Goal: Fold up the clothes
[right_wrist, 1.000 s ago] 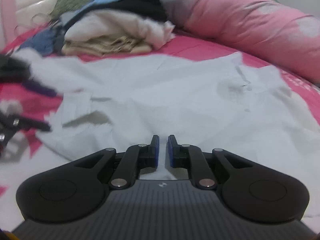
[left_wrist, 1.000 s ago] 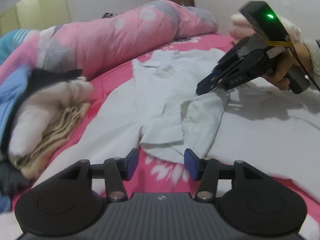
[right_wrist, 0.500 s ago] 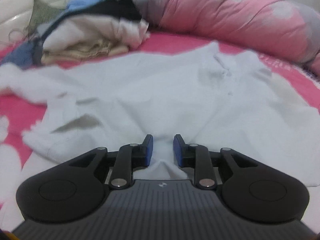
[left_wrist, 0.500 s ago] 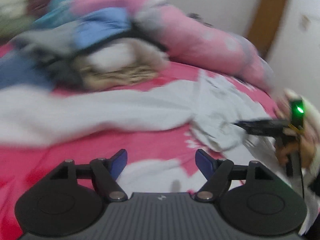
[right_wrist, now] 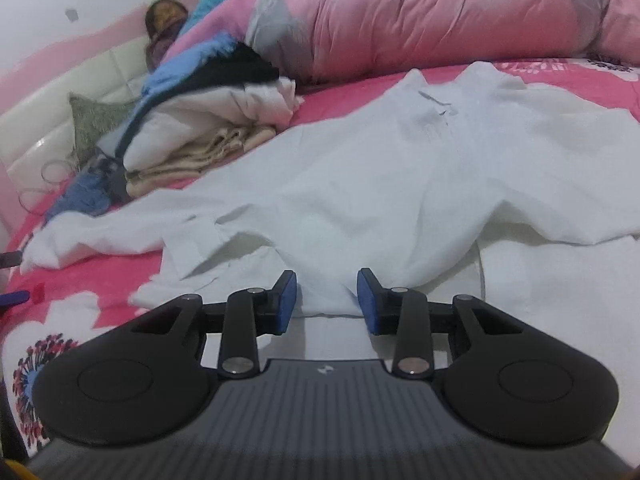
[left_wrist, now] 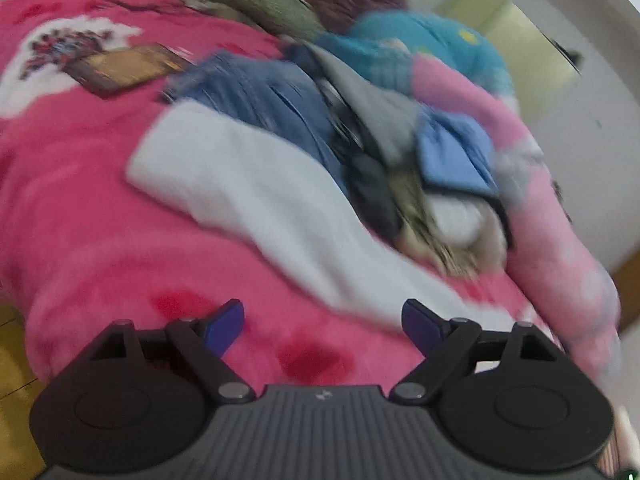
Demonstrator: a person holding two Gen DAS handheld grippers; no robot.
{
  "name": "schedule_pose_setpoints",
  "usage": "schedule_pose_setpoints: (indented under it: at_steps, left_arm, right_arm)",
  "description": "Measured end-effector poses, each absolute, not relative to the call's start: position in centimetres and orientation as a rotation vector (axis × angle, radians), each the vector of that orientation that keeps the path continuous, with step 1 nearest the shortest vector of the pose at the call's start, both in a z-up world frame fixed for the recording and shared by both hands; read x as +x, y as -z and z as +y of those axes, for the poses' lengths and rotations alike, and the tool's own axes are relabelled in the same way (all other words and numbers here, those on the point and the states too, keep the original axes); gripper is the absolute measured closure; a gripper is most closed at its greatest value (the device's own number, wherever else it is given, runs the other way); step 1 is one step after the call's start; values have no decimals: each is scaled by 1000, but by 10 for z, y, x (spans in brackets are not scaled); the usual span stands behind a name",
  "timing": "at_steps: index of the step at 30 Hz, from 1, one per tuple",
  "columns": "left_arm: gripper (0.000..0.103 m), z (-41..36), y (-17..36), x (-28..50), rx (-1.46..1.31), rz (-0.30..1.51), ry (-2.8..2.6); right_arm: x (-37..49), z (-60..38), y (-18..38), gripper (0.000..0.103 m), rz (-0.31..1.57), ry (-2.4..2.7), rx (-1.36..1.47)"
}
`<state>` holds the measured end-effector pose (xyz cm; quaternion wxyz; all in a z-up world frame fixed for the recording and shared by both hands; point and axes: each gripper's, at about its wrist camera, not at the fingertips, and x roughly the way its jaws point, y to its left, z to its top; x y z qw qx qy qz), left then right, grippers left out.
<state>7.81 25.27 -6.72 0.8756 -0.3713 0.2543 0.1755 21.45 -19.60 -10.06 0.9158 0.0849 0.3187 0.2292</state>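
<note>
- since the earlier frames the left gripper has swung away from the shirt body toward the long sleeve and its fingers have spread wide; the right gripper has gone from nearly closed to parted.
- white shirt lies spread on the pink bedspread, collar toward the rolled quilt, one sleeve reaching past the clothes pile.
- it looks thin, light and limp: likely to sag and crease, so better pinched at a hem, cuff or seam edge.
- right fingers sit apart, empty, a raised fold of hem just ahead between them.
- left fingers sit wide apart, empty, the sleeve beyond them, not touching; this view is blurred.
</note>
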Motion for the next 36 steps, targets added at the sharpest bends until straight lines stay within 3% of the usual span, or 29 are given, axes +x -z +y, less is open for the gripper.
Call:
schedule_pose_setpoints:
  at_steps: [4, 6, 8, 9, 10, 13, 22, 31, 36]
  left_arm:
    - [23, 274, 70, 88, -880, 457, -514]
    - [38, 281, 73, 94, -875, 441, -628]
    - [78, 287, 75, 101, -850, 448, -715]
    - [87, 287, 75, 101, -840, 445, -733]
    - [94, 287, 74, 102, -830, 442, -752]
    - [99, 283, 66, 103, -781, 412, -784]
    - [101, 185, -34, 141, -428, 203, -594]
    - [100, -52, -130, 234, -246, 116, 53]
    - [76, -140, -116, 254, -252, 238, 241]
  right_arm:
    - [214, -200, 103, 70, 649, -475, 202]
    - [214, -203, 105, 70, 646, -482, 225]
    - [214, -206, 106, 70, 643, -489, 249]
    - [214, -208, 107, 70, 642, -492, 261]
    - [215, -209, 108, 70, 640, -496, 273]
    - [215, -214, 110, 70, 636, -506, 309]
    - [216, -228, 117, 70, 626, -536, 421]
    - [217, -243, 122, 70, 604, -567, 552]
    - [216, -254, 126, 70, 585, -592, 633]
